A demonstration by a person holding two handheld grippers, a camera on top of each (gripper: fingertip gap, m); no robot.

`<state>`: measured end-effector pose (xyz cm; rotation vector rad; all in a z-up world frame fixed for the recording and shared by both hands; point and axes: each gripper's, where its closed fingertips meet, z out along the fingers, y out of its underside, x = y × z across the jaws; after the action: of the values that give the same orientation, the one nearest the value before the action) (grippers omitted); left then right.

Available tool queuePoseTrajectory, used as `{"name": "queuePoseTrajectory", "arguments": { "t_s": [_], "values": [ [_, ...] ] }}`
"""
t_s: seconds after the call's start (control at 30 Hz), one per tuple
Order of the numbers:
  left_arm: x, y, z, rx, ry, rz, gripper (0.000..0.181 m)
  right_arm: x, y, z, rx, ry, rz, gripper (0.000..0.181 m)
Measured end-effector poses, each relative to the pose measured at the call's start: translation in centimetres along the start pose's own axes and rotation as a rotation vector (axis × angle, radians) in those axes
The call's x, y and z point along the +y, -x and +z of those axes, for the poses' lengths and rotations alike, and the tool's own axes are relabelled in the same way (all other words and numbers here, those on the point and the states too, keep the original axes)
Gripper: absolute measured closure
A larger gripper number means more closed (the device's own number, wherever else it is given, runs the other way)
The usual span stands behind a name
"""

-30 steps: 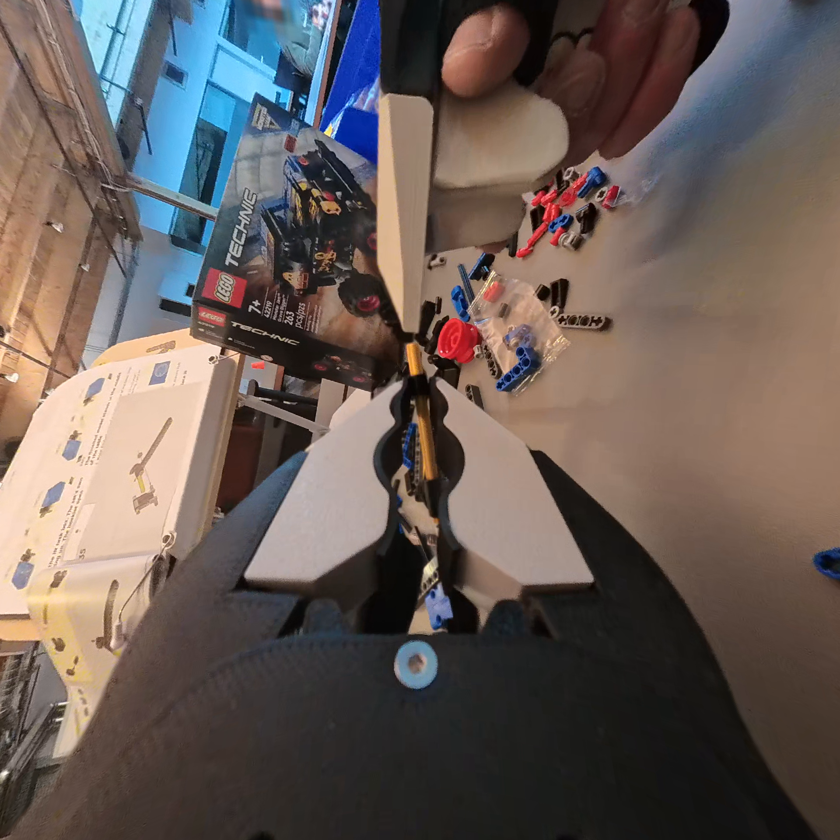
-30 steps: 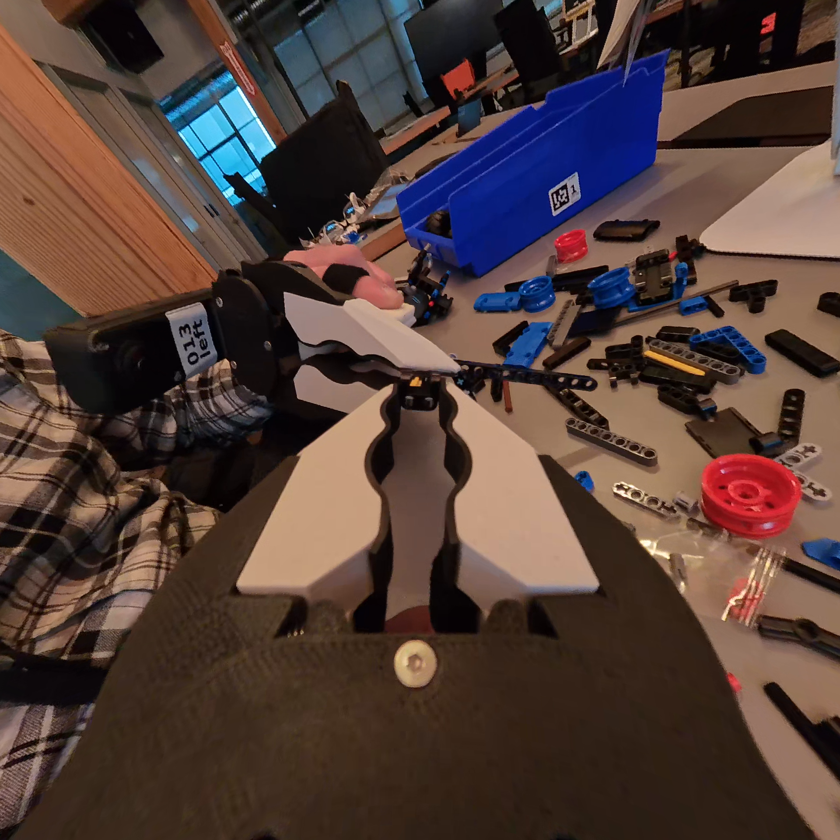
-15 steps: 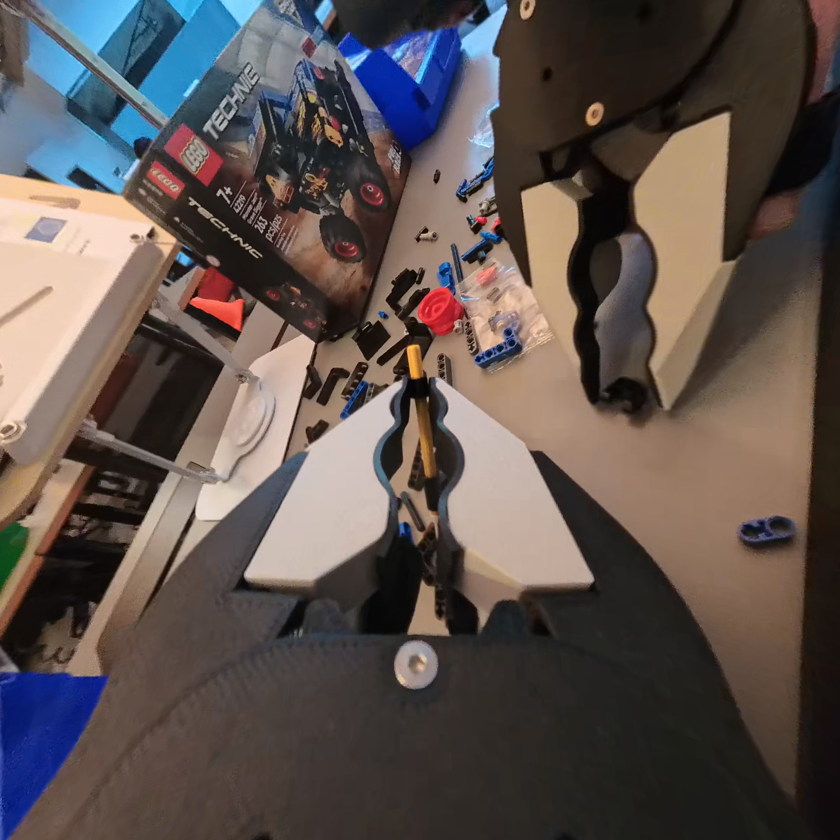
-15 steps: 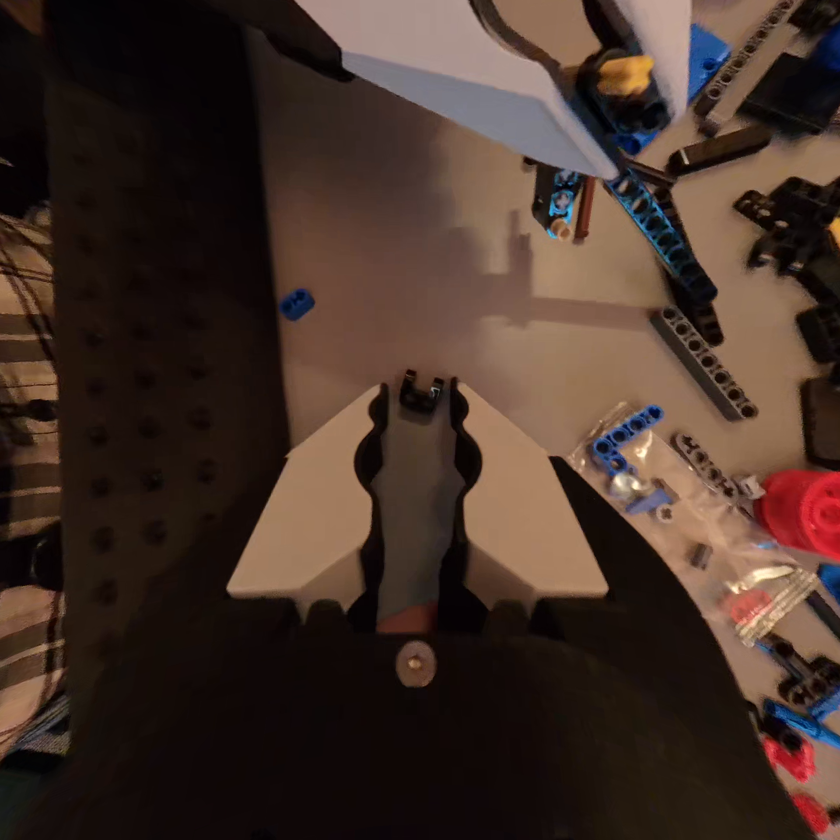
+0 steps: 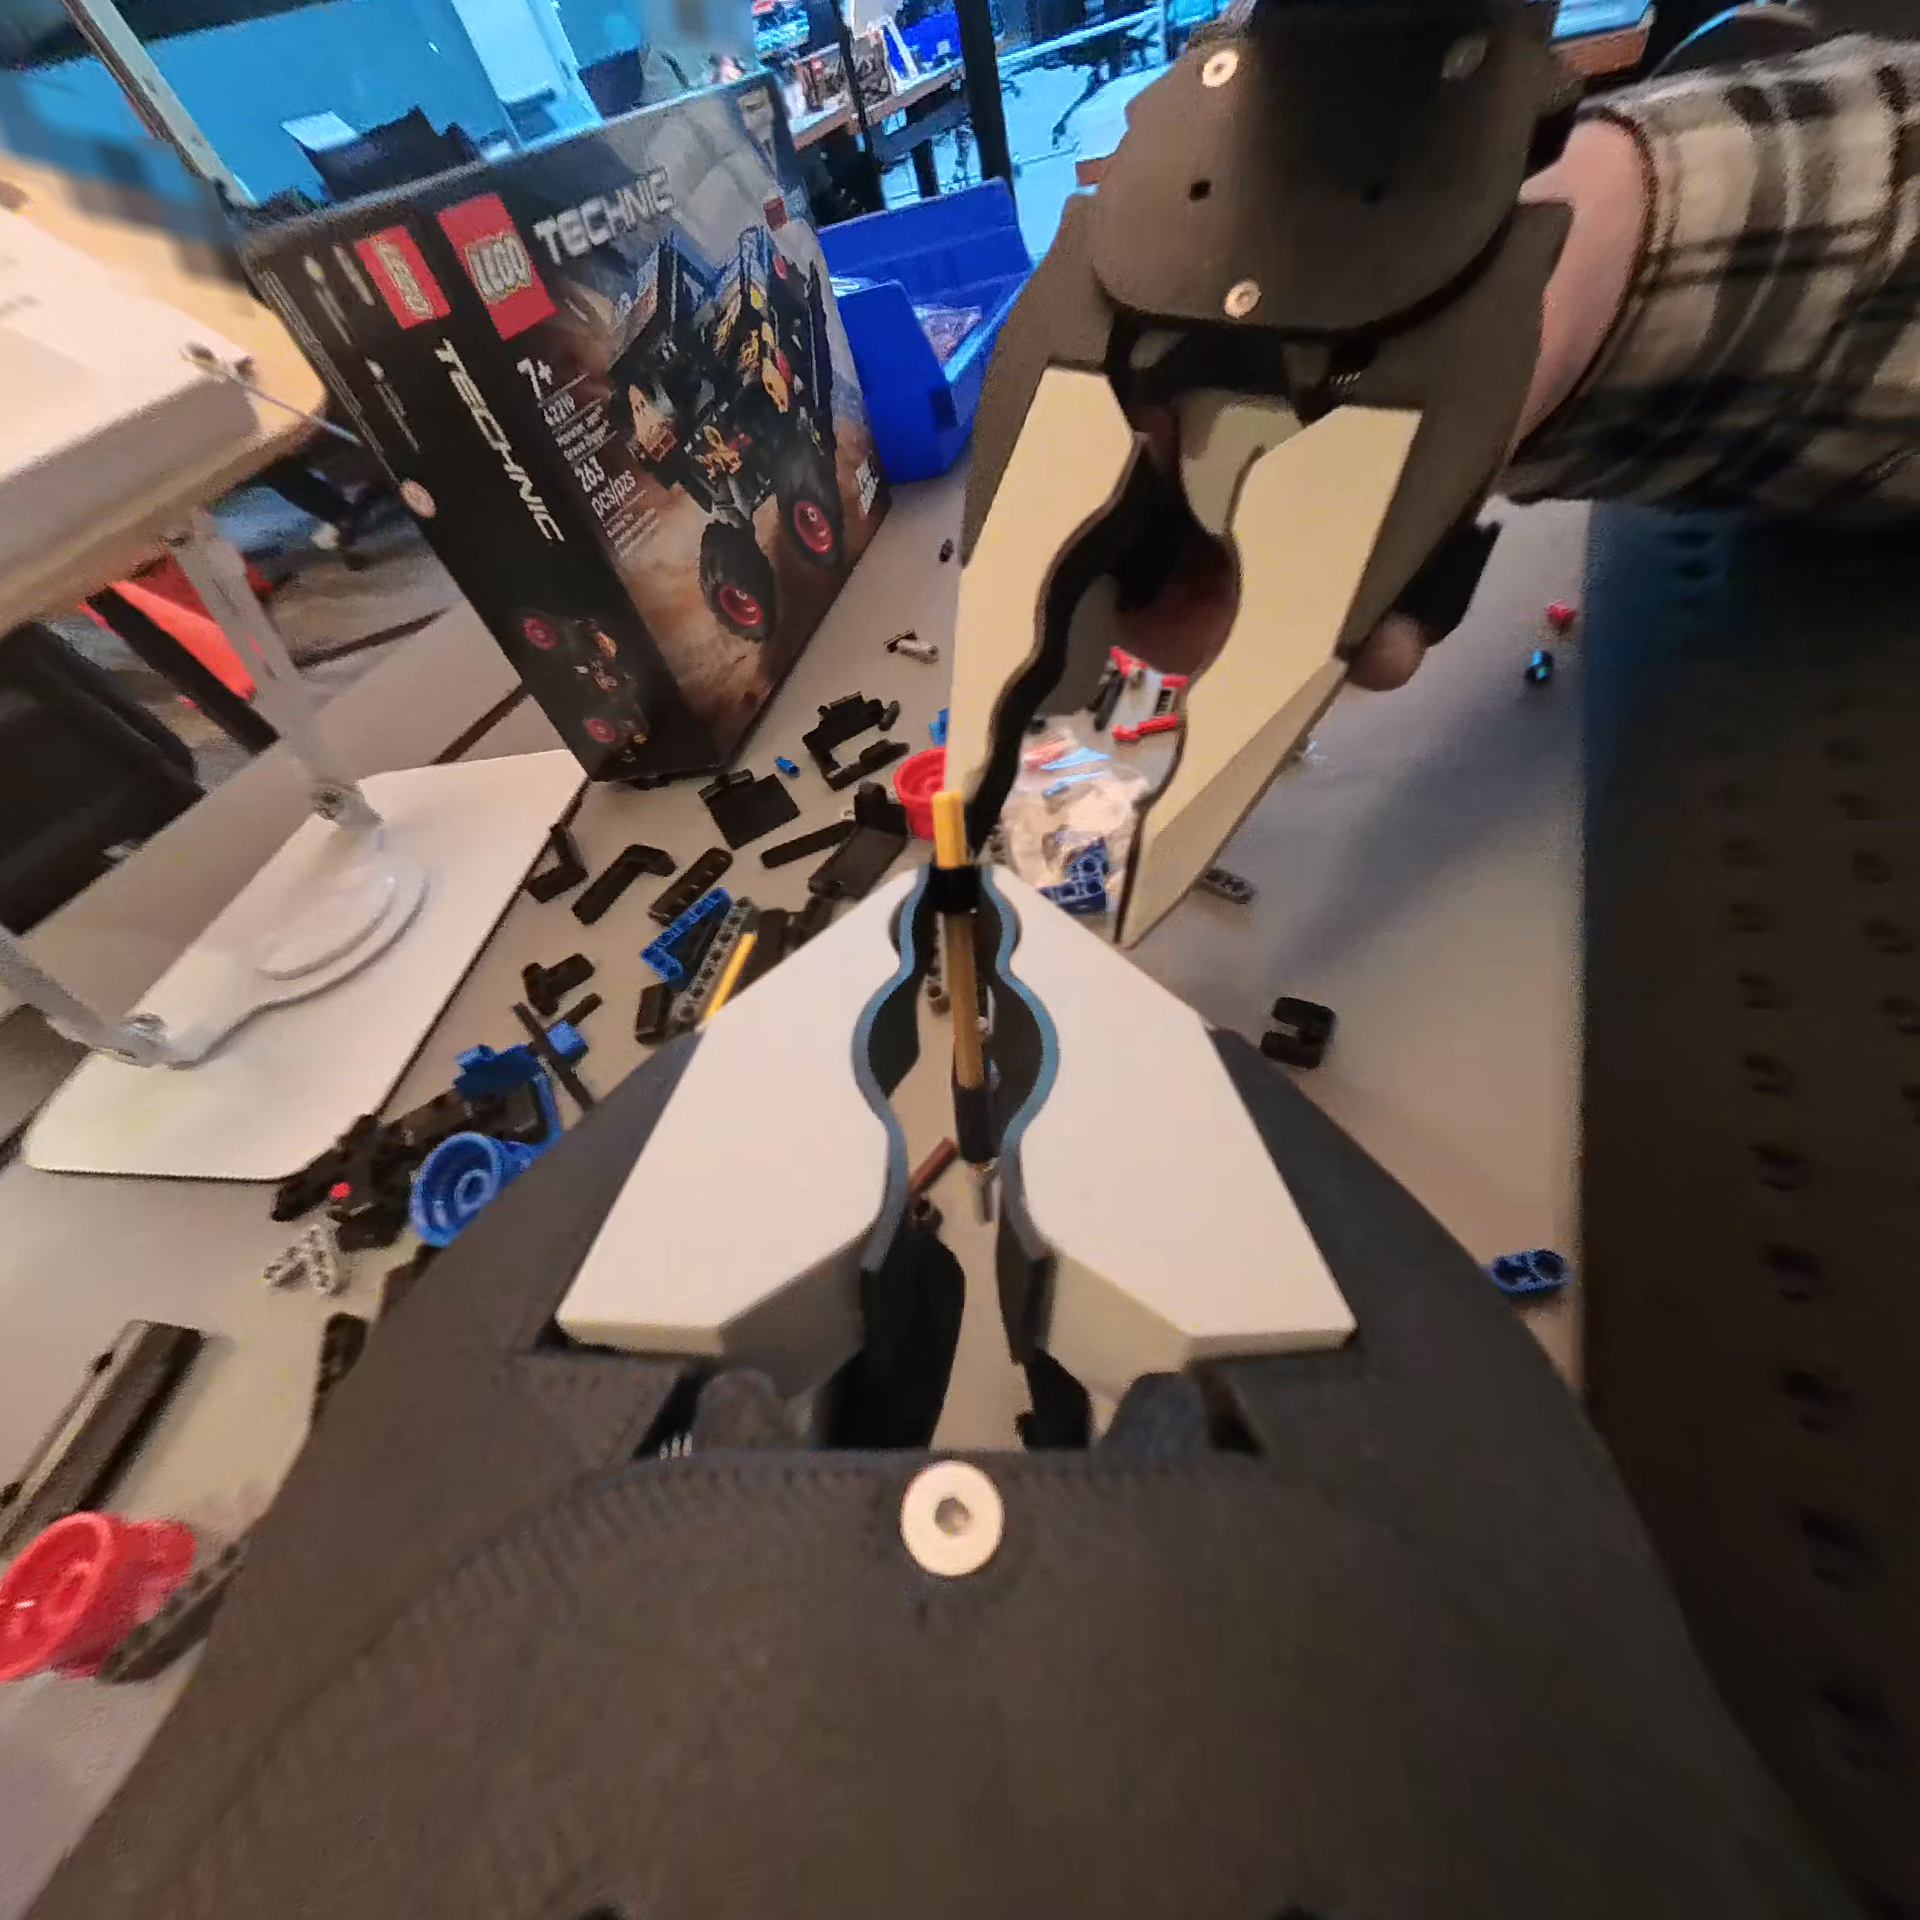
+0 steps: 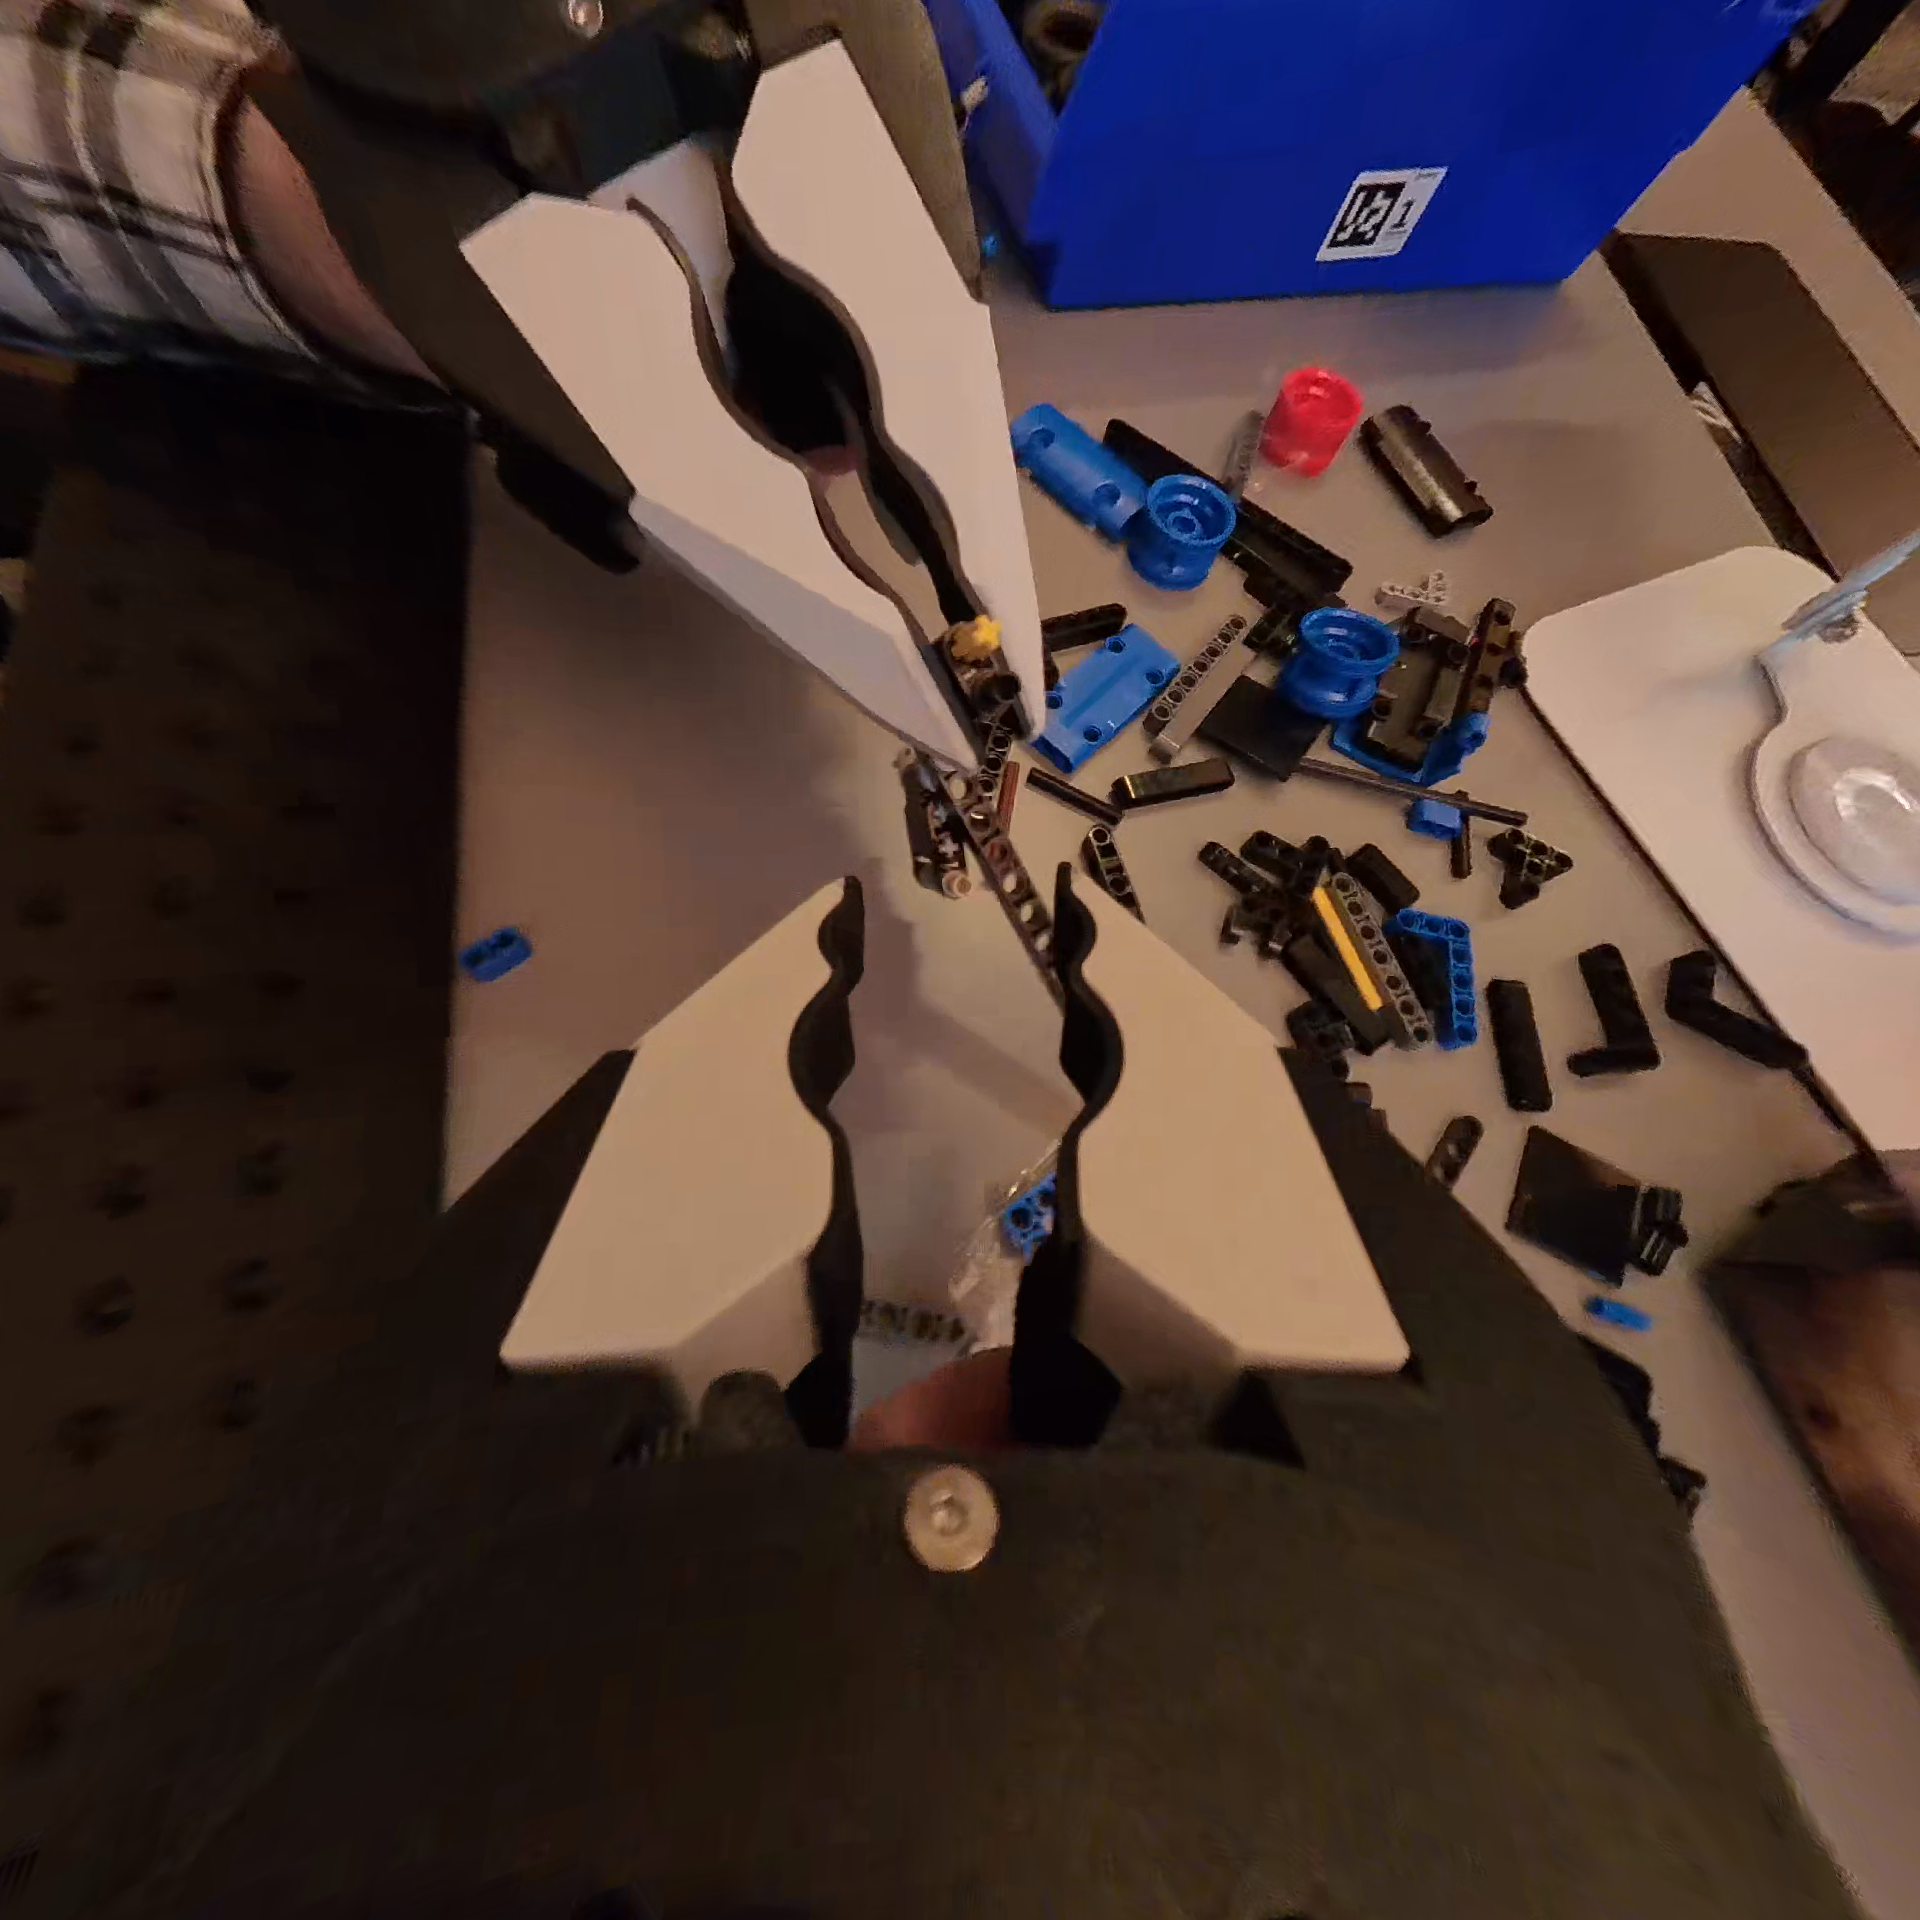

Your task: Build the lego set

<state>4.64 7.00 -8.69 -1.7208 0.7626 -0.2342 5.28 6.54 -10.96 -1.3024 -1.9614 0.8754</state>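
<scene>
Left gripper (image 5: pixel 954 883) is clamped shut on the lego assembly (image 5: pixel 966 997): a yellow axle with black connectors, running up the slot between its fingers, yellow tip poking out past the fingertips at 12 o'clock. In the right wrist view the same assembly (image 6: pixel 977 665) sits pinched at the tips of the left gripper (image 6: pixel 987 717), with a long black holed beam trailing down from it toward the table. Right gripper (image 6: pixel 956 894) is spread wide, holding nothing; in the left wrist view it (image 5: pixel 1049 842) comes in from 1 o'clock, pointing down, one fingertip (image 5: pixel 961 769) just beside the yellow tip, touching or not I can't tell. A plaid sleeve (image 5: pixel 1745 260) is behind it at 2 o'clock. Grey table (image 5: pixel 1403 935) is littered with loose black and blue parts (image 6: pixel 1351 966), a small clear bag (image 5: pixel 1060 831) with blue pieces in it just past the fingertips, and a blue wheel hub (image 6: pixel 1340 655). A red wheel hub (image 6: pixel 1309 416) lies farther out. The blue bin (image 6: pixel 1351 125) sits at 1 o'clock in the right wrist view; contents too dark to make out. The set box (image 5: pixel 623 447) stands upright at 11 o'clock in the left wrist view, with the white stand base (image 5: pixel 312 935) at 9 o'clock.
</scene>
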Motion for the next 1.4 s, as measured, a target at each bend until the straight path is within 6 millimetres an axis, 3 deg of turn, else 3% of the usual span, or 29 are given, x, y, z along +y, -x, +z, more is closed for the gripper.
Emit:
{"name": "queuePoseTrajectory", "arguments": {
  "t_s": [0.17, 0.3, 0.43, 0.63, 0.73, 0.83, 0.9, 1.0, 1.23, 1.33, 1.4],
  "values": [
    [1.9, -0.1, -0.1, 0.077, 0.070, -0.078, 0.176, 0.4, 0.1, 2.0, -0.048, 0.044, -0.079, 0.142],
    [2.2, 0.1, -0.6, 0.108, 0.074, -0.135, 0.176, 1.2, 0.5, 3.7, -0.087, 0.098, -0.092, 0.147],
    [2.8, 0.2, -0.7, 0.147, 0.094, -0.193, 0.164, 1.8, 0.4, 4.7, -0.100, 0.134, -0.101, 0.161],
    [5.0, 0.2, -1.8, 0.168, 0.243, -0.151, 0.141, 1.9, 0.0, 4.8, -0.101, 0.153, -0.091, 0.163],
    [6.2, -0.5, -1.9, 0.192, 0.308, -0.152, 0.144, 1.9, 0.2, 4.9, -0.102, 0.154, -0.094, 0.163],
    [7.4, -0.6, -1.5, 0.177, 0.358, -0.111, 0.166, 1.8, 0.4, 5.0, -0.118, 0.147, -0.087, 0.163],
    [7.1, -0.9, -1.4, 0.201, 0.336, -0.124, 0.171, 1.8, 0.4, 4.8, -0.115, 0.145, -0.091, 0.163],
    [7.2, -0.9, -1.4, 0.203, 0.341, -0.101, 0.175, 0.9, -0.1, 4.1, -0.109, 0.097, -0.073, 0.158],
    [7.0, -1.3, -1.3, 0.211, 0.339, -0.081, 0.175, -3.6, 0.5, 2.2, -0.186, -0.107, -0.092, 0.155],
    [6.9, -1.5, -1.1, 0.218, 0.342, -0.072, 0.175, -4.1, 1.1, 2.5, -0.189, -0.098, -0.153, 0.173],
    [7.0, -1.4, -1.0, 0.214, 0.345, -0.072, 0.175, -4.2, 1.4, 2.7, -0.191, -0.096, -0.169, 0.174]
  ]
}}
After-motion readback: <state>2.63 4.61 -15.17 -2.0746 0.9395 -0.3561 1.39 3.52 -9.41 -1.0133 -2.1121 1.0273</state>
